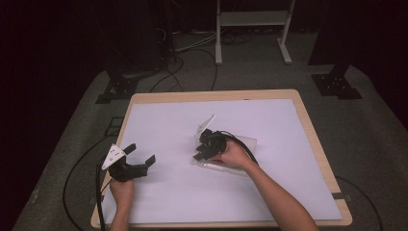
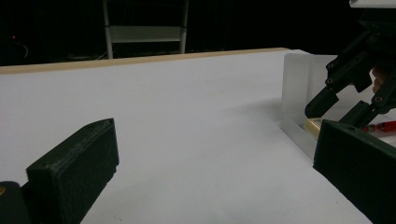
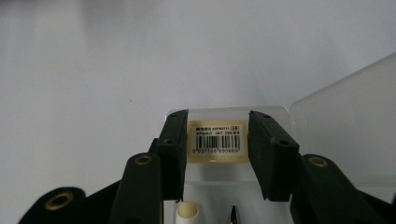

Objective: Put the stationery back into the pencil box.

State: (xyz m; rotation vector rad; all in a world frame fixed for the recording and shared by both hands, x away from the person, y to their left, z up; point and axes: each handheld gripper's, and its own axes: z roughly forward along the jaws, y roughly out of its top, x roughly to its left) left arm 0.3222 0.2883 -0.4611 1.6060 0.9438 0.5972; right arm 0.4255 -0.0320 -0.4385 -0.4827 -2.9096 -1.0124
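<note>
From the high view I see my left gripper (image 1: 139, 155) resting near the desk's (image 1: 308, 125) seven o'clock corner, its jaws spread wide with nothing between them. My right gripper (image 1: 202, 151) sits just right of centre, tipped down into a clear plastic case (image 1: 248, 142) that lies flat on the white sheet, well apart from the left one. The case's lid (image 1: 206, 122) stands open at about eleven o'clock from the gripper. My right hand (image 1: 235, 155) wraps the gripper body over the case.

In the left gripper view, the two jaws stand far apart at the bottom corners, bare white surface between them. At three o'clock I see the clear plastic case (image 2: 299, 93) with its upright wall, and the right gripper (image 2: 343, 105) reaching down into it. A cream-coloured item (image 2: 314, 124) and something red (image 2: 385, 126) lie inside the tray; I cannot tell what they are.

In the right gripper view, the jaws are partly open and straddle the near end of the clear plastic case (image 3: 219, 112), one jaw at each side of a cream barcode label (image 3: 218, 142). I cannot tell whether the pads press on the case walls. The open lid (image 3: 345, 126) rises at three o'clock. At six o'clock, a cream cap (image 3: 187, 212) and a metal tip (image 3: 233, 215) peek up from inside the case.
</note>
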